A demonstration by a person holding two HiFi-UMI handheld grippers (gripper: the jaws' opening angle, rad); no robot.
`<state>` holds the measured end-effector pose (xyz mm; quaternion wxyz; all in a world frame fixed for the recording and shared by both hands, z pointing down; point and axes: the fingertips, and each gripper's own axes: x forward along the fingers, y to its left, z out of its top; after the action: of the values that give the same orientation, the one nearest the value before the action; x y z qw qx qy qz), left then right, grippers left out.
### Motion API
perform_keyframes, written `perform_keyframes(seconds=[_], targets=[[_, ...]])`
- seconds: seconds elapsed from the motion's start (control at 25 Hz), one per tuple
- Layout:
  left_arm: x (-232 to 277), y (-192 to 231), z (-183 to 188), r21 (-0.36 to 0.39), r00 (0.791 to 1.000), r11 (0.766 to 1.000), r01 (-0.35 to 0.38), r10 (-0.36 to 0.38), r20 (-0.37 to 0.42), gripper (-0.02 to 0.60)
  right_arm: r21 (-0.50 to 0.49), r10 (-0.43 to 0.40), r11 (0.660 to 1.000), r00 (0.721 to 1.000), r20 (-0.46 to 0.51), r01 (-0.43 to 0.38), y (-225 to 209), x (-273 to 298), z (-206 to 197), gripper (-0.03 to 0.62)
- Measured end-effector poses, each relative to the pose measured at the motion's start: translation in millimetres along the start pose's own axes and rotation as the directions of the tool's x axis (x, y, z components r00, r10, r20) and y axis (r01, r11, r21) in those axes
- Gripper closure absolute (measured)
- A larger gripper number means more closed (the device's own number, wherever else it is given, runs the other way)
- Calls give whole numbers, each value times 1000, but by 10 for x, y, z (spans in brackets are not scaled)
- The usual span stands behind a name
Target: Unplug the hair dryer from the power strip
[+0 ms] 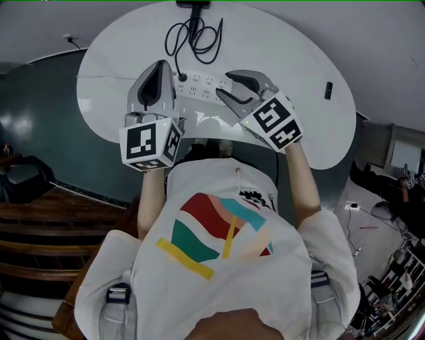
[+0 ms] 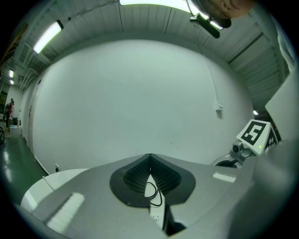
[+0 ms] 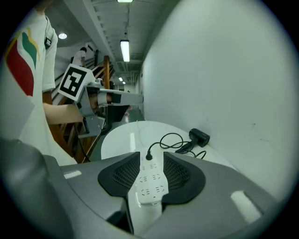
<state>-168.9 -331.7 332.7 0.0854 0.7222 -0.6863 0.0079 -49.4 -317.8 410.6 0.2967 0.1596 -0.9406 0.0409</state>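
Observation:
A white power strip [image 1: 199,86] lies across the middle of the round white table [image 1: 302,136]. A black plug [image 1: 182,77] sits in its left end. Its black cable [image 1: 199,40] loops back to the black hair dryer [image 1: 193,4] at the table's far edge. My left gripper [image 1: 161,66] is shut and empty, hovering at the strip's left end beside the plug. My right gripper [image 1: 224,83] stands open over the strip's right end. In the right gripper view the strip [image 3: 150,186] runs between the open pads toward the plug [image 3: 149,156] and the dryer [image 3: 200,136].
A small black object [image 1: 328,90] lies near the table's right edge. A white wall rises right behind the table. Dark wooden stairs [image 1: 40,226] are at the left and floor clutter [image 1: 392,265] at the right. The person's white shirt [image 1: 219,265] fills the foreground.

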Motion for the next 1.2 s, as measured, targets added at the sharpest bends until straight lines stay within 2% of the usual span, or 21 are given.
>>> perform_keyframes(seconds=[0.16, 0.28, 0.44, 0.56, 0.64, 0.68, 0.76, 0.88, 1.04, 1.2], targets=[[32, 45, -416, 11, 996, 1000, 14, -13, -87, 581, -79, 55, 994, 983, -175, -70, 51, 346, -355, 439], [9, 75, -689, 3, 988, 1000, 19, -18, -155, 581, -86, 122, 984, 944, -308, -155, 97, 553, -614, 434], [-24, 117, -843, -6, 982, 1000, 17, -18, -187, 581, -81, 164, 972, 885, -437, -220, 109, 754, -882, 431], [-21, 154, -899, -16, 980, 1000, 12, -15, -197, 581, -81, 150, 973, 860, -488, -216, 67, 861, -1003, 432], [-17, 135, -946, -22, 975, 999, 41, -45, -216, 581, -89, 129, 974, 838, -530, -206, 48, 900, -1064, 447], [-15, 113, -976, -26, 971, 998, 65, -69, -229, 577, -100, 117, 974, 824, -554, -205, 46, 915, -1095, 451], [-13, 96, -1042, -36, 963, 995, 89, -95, -250, 498, -132, 97, 967, 788, -608, -220, 53, 940, -1171, 446], [-15, 150, -1122, -49, 961, 996, 72, -82, -265, 499, -147, 91, 956, 734, -672, -254, 86, 975, -1256, 444], [33, 188, -1306, -45, 944, 996, 81, -91, -316, 486, -144, 87, 956, 714, -695, -256, 91, 1002, -1258, 442], [132, 144, -1625, -45, 906, 990, 134, -141, -398, 455, -136, 81, 959, 696, -713, -250, 105, 993, -1260, 441]])
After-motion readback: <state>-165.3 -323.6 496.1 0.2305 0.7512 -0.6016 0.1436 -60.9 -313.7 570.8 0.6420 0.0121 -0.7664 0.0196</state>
